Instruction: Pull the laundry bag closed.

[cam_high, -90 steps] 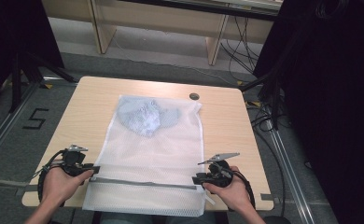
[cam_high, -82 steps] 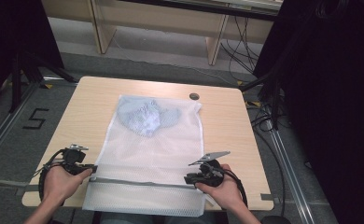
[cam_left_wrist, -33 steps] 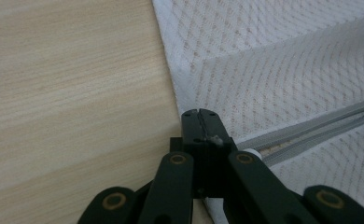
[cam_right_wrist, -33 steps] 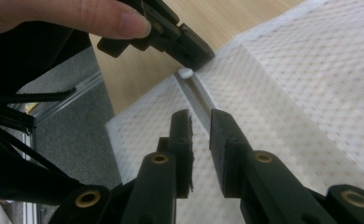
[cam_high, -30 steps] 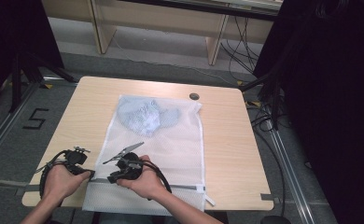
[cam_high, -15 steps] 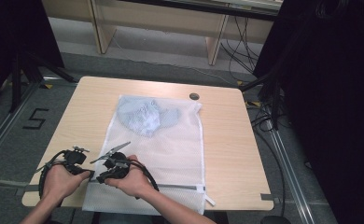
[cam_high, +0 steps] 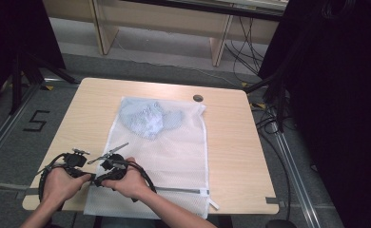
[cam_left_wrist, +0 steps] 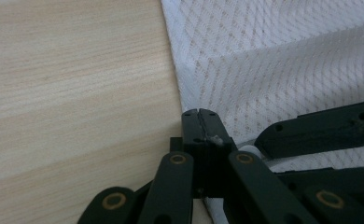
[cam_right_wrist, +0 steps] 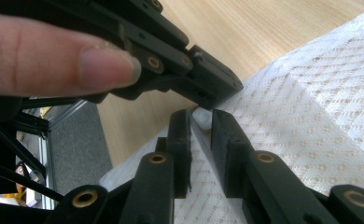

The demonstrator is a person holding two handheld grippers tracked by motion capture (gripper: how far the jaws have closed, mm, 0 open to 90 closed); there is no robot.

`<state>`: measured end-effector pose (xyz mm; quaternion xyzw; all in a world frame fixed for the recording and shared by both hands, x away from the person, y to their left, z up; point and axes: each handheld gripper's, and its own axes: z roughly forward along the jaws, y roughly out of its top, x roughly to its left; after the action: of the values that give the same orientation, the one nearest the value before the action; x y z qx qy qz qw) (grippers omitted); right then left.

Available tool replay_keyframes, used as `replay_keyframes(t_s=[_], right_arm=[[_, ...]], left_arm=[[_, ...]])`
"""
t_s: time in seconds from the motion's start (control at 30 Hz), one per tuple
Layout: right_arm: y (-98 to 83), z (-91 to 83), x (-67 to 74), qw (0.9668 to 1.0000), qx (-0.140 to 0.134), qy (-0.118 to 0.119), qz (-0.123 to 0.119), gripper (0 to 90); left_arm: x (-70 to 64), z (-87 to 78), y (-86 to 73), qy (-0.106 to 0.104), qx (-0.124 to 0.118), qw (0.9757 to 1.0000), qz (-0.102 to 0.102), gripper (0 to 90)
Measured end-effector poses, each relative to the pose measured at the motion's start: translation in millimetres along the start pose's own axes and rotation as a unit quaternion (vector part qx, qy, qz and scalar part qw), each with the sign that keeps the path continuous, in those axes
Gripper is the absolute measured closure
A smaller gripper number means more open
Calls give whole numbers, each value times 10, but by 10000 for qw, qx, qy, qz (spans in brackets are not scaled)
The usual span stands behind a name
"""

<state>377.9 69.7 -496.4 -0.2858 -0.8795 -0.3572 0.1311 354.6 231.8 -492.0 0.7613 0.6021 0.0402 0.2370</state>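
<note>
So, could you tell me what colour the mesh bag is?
White mesh bag; clearest in the left gripper view.

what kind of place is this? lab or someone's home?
Looks like a lab or recording workspace, not a home: a bare wooden table on grey floor, a taped number 5, loose cables.

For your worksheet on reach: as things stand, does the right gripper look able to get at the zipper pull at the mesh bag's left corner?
Probably yes: the right gripper stands slightly open at that corner of the mesh bag, with nothing between, though the shut left gripper crowds it.
</note>
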Motion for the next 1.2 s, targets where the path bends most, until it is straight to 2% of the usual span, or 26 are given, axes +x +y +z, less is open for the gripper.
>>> replay_keyframes(t_s=[0.07,0.1,0.13,0.2,0.37,0.4,0.47,0.5,0.6,0.7,0.73,0.77,0.83,0.87,0.9,0.93,1.07,1.1,1.13,1.17,1.2], right_arm=[[16,5,-8,10000,-6,-35,-64,783],[20,7,-8,10000,3,43,-10,783],[24,1,-14,10000,-23,2,-54,782],[28,-12,-34,10000,-73,9,38,775],[24,14,-23,9999,-17,-79,66,752],[23,29,-20,10000,-5,28,60,752],[26,48,-17,10000,-9,50,83,751],[28,52,-16,10000,-7,-42,52,754],[29,78,-19,10000,22,-5,46,769],[26,88,-17,10000,14,-63,24,814],[24,85,-4,9998,112,-29,146,823],[25,63,51,9988,293,-11,389,832],[26,63,52,9990,255,-97,348,838],[28,66,61,9989,307,47,360,842],[30,63,71,9990,265,11,361,842],[29,67,62,9994,242,-93,245,835],[37,61,72,9992,227,-60,310,797],[42,57,82,9990,230,-48,389,797],[46,63,55,9994,204,-25,280,797],[46,63,55,9994,204,-25,280,797],[43,56,75,9990,228,-76,366,819]], left_arm=[[-7,7,-3,32,-58,10000,-9,900],[-7,10,-6,29,-86,10000,-15,900],[-5,4,-5,26,-43,10000,-13,900],[-1,-5,-1,20,20,10000,-5,900],[-1,-4,-3,23,-2,10000,-8,900],[0,-5,-2,23,5,10000,-9,900],[-1,-5,-3,22,1,10000,-18,900],[-1,-5,-3,23,1,10000,-19,900],[5,-4,-2,9,17,10000,-17,900],[4,-5,-2,12,21,10000,-14,900],[3,-4,-1,15,16,10000,-20,900],[3,-5,-1,19,21,10000,-18,900],[2,-4,-2,17,18,10000,-19,900],[1,-5,-2,24,15,10000,-18,900],[3,-3,-2,10,14,10000,-18,900],[4,-2,-2,10,11,10000,-23,900],[3,-1,-3,7,8,10000,-24,900],[4,-1,-3,7,4,10000,-29,900],[5,-2,-3,6,7,10000,-25,900],[6,-1,-3,2,4,10000,-26,900],[4,-1,-4,7,5,10000,-24,900]])
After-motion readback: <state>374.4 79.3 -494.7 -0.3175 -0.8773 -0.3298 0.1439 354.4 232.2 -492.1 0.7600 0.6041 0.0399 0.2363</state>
